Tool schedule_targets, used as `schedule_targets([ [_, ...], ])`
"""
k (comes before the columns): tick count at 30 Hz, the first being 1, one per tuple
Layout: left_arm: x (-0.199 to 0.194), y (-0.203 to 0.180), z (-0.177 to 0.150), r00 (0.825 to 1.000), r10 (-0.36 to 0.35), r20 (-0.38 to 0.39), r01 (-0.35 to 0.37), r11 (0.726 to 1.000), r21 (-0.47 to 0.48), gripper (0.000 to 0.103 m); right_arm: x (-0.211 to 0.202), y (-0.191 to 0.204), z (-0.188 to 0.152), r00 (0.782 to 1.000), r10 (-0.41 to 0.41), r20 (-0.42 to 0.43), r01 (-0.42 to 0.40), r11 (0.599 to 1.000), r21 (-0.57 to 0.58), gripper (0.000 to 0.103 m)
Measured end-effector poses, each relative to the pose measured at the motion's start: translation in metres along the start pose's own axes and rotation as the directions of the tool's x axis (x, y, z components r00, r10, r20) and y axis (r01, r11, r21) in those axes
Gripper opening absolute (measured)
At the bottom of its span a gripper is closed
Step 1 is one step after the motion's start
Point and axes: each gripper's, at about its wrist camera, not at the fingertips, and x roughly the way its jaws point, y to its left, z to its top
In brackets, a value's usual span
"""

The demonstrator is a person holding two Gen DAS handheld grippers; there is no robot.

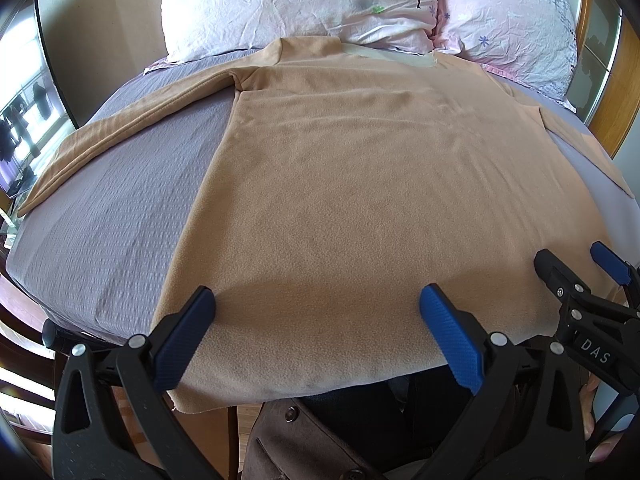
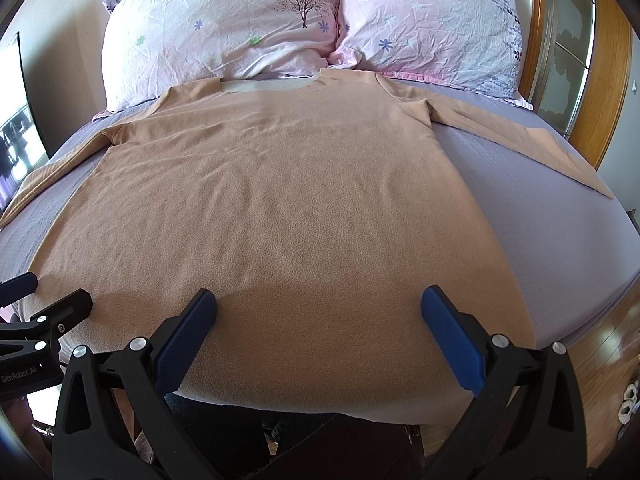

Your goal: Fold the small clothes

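Tan long-sleeve top (image 1: pixel 360 168) lies flat and spread out on the bed (image 1: pixel 120 216), on a lilac sheet, neckline toward the two floral pillows (image 2: pixel 224 28) at the headboard end, hem at the near edge and hanging slightly over it. Both sleeves stretched outward: one (image 1: pixel 120 124) runs off diagonally to the left side of the bed, the other (image 2: pixel 520 136) to the right side. Fabric mostly smooth, light ripples across the chest. Left gripper (image 1: pixel 316 328) sits over the hem's left part, jaws spread wide, nothing between them, blue pads (image 1: pixel 452 340) just above the cloth. Right gripper (image 2: pixel 318 328) sits over the hem's right part, same story: jaws released, wide apart, not pinching anything. The two grippers are side by side, each visible at the edge of the other's view. Wooden bed frame (image 2: pixel 536 40) shows on the right; wood floor (image 2: pixel 600 364) below the near right corner.
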Motion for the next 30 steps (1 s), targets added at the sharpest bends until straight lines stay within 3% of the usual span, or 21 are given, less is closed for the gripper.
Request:
schedule_targets([
  [11,0.000,0.000,0.000,1.000,0.000,0.003,0.000,1.000,0.003,0.101,-0.004,0.007,0.002,1.000,0.004,0.011,-0.004,1.000,-0.008,0.102],
  [14,0.000,0.000,0.000,1.000,-0.002,0.011,0.002,1.000,0.009,0.101,-0.003,-0.001,0.005,0.998,0.050,0.038,-0.049,0.998,-0.039,0.102],
  [18,0.001,0.001,-0.001,1.000,-0.010,0.024,0.010,1.000,0.021,0.101,-0.018,-0.056,0.031,0.991,-0.008,0.137,-0.005,0.996,0.093,0.102],
  [21,0.002,-0.001,0.001,0.999,-0.016,0.041,0.014,0.999,0.032,0.101,-0.025,-0.128,0.067,0.978,-0.104,0.179,0.058,0.968,0.245,0.102],
  [25,0.003,0.003,0.009,0.998,-0.043,0.046,0.041,0.998,0.039,0.101,-0.005,-0.234,0.105,0.974,-0.205,0.092,0.140,0.874,0.465,0.096],
  [27,0.005,0.009,0.015,0.996,-0.073,0.052,0.072,0.997,0.021,0.101,0.015,-0.288,0.115,0.976,-0.219,0.016,0.169,0.795,0.583,0.075],
  [28,0.005,0.012,0.017,0.993,-0.099,0.059,0.098,0.995,0.007,0.101,0.025,-0.309,0.117,0.975,-0.221,-0.022,0.185,0.753,0.631,0.072],
  [30,0.005,0.024,0.025,0.981,-0.173,0.093,0.177,0.983,-0.038,0.101,0.046,-0.353,0.115,0.976,-0.199,-0.090,0.201,0.652,0.732,0.057],
])
